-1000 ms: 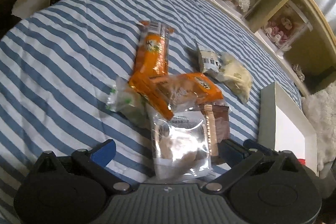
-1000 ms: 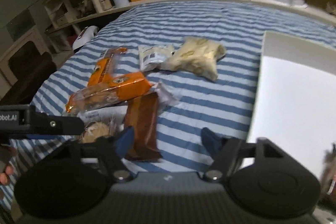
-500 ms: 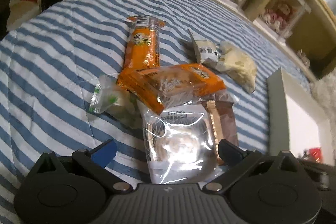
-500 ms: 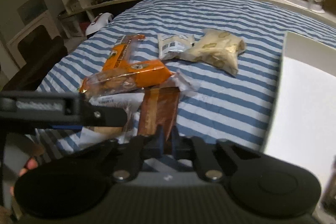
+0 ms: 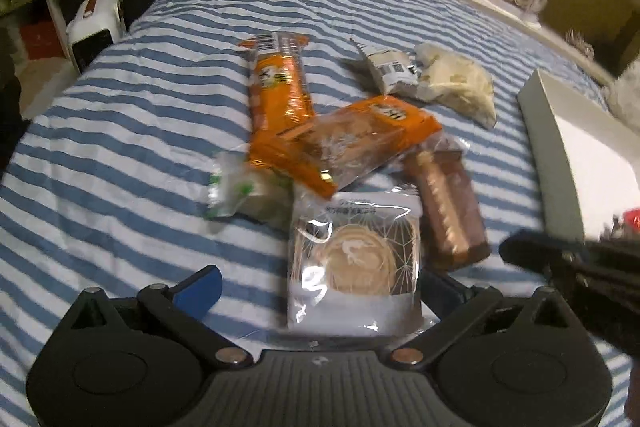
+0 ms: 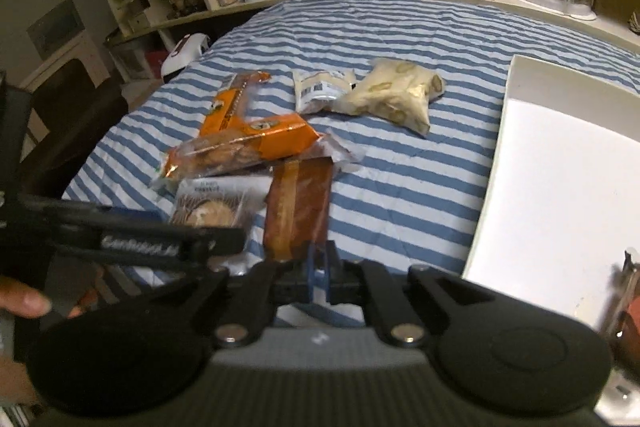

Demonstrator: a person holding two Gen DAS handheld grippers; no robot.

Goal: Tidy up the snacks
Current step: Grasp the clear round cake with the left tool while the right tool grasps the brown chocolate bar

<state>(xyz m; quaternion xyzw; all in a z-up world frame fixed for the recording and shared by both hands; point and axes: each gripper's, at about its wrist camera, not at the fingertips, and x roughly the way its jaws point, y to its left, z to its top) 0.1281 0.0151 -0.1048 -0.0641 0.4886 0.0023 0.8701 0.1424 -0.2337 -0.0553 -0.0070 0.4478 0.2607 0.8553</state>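
The right gripper (image 6: 319, 269) is clenched on the near end of the brown snack bar (image 6: 298, 211), which lies on the striped bedspread (image 6: 400, 187) left of the white box (image 6: 560, 187). The left gripper (image 5: 316, 287) stands released around the clear pastry packet (image 5: 354, 259), pads not touching it. Two orange packs (image 5: 352, 143) lie farther off

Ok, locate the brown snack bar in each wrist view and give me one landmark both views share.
Left wrist view: the brown snack bar lies right of centre, beside the clear round-cookie packet, its far end tucked under the orange packet.
Right wrist view: the bar sits low at centre, its near end pinched in the right gripper.
Shared landmark: the white box at the right on the striped cover.
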